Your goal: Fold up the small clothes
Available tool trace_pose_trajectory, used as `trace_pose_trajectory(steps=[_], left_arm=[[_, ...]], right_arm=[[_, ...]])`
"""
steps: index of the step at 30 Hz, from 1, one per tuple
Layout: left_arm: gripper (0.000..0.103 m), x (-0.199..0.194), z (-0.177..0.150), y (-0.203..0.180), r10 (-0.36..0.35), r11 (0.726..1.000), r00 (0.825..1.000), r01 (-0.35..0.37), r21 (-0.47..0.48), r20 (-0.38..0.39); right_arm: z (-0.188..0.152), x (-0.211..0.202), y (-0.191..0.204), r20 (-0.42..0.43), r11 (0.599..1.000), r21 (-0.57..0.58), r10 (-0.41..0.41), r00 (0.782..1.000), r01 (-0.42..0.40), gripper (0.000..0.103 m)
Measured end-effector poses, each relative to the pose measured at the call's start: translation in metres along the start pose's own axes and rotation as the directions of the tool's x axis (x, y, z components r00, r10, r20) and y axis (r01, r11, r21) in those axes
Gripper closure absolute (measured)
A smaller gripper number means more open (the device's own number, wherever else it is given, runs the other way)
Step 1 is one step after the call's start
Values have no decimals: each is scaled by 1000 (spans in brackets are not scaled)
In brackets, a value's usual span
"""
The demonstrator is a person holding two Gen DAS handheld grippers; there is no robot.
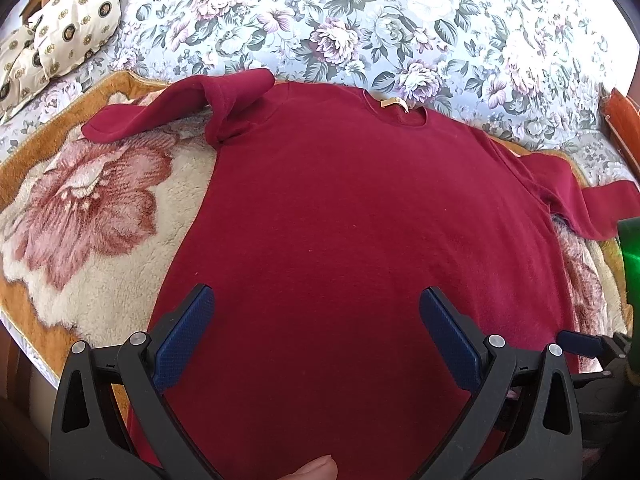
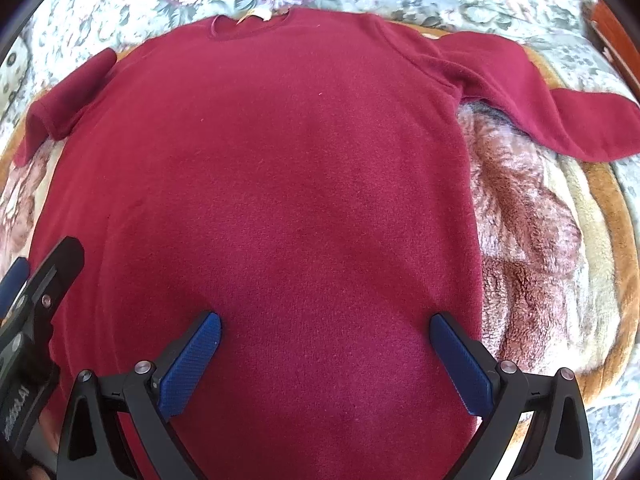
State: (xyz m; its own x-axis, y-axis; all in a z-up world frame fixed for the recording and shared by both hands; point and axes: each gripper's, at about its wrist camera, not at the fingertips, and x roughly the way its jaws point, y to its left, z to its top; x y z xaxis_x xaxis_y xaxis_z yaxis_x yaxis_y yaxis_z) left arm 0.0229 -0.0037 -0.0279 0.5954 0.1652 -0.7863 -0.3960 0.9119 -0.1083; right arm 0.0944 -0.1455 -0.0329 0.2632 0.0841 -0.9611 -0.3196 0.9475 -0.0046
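Note:
A dark red long-sleeved sweater lies spread flat on a fluffy blanket, collar and label at the far side. It also shows in the right wrist view. Its left sleeve is bunched and folded near the shoulder; its right sleeve stretches out to the right. My left gripper is open and empty over the lower left part of the sweater. My right gripper is open and empty over the lower right part. The left gripper's body shows at the right view's left edge.
The fluffy blanket with a pink flower pattern and an orange border lies on a floral bedspread. Cream patterned pillows sit at the far left. A wooden bed frame edge is at the right.

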Motion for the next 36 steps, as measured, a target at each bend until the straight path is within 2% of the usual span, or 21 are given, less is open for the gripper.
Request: trace_pose_trajectory(steps=[4,7,10,12,13,15,16,19,22,25,27,31,36], left_arm=[[1,1,0,0,-3,1000,1000,3,-2,-2],[1,1,0,1,-5,1000,1000,5,-5,0],[1,0,0,2,-10,1000,1000,10,-8,0],[1,0,0,2,-12,1000,1000,12,-12,-1],[1,0,0,2,-14,1000,1000,14,-15,-2],[1,-1,-1,3,-16,1000,1000,16,-19,1],[1,-1,-1,3,-15,1000,1000,15,-20,2],[1,-1,-1,3,-13,1000,1000,13,-15,2],[1,-1,-1,3,-12,1000,1000,12,-15,3],[1,0,0,3,-11,1000,1000,11,-14,4],[1,0,0,3,-12,1000,1000,12,-14,3],[1,-2,0,4,-19,1000,1000,19,-22,11],[1,-13,2,12,-94,993,992,100,-63,83]], right_arm=[[9,4,-13,-93,993,-48,104,990,-108,0],[6,1,-23,-53,988,-13,154,987,-155,0],[-4,0,-3,-20,984,-167,56,998,-59,0],[-4,-2,2,9,980,-197,26,1000,-23,0],[-3,-3,1,13,982,-190,25,1000,-22,0],[-1,-7,-2,36,986,-164,29,999,-23,7],[1,-13,-6,65,991,-133,21,998,-13,12],[7,-34,-16,186,999,-30,-18,982,24,13],[6,-59,-13,324,1000,4,-13,946,13,13],[2,-80,1,463,1000,-11,1,887,5,13],[-9,-94,9,544,1000,-31,19,839,-3,13],[-23,-107,19,618,1000,-9,-1,786,8,12],[-28,-111,6,663,998,67,-34,748,-15,11]])
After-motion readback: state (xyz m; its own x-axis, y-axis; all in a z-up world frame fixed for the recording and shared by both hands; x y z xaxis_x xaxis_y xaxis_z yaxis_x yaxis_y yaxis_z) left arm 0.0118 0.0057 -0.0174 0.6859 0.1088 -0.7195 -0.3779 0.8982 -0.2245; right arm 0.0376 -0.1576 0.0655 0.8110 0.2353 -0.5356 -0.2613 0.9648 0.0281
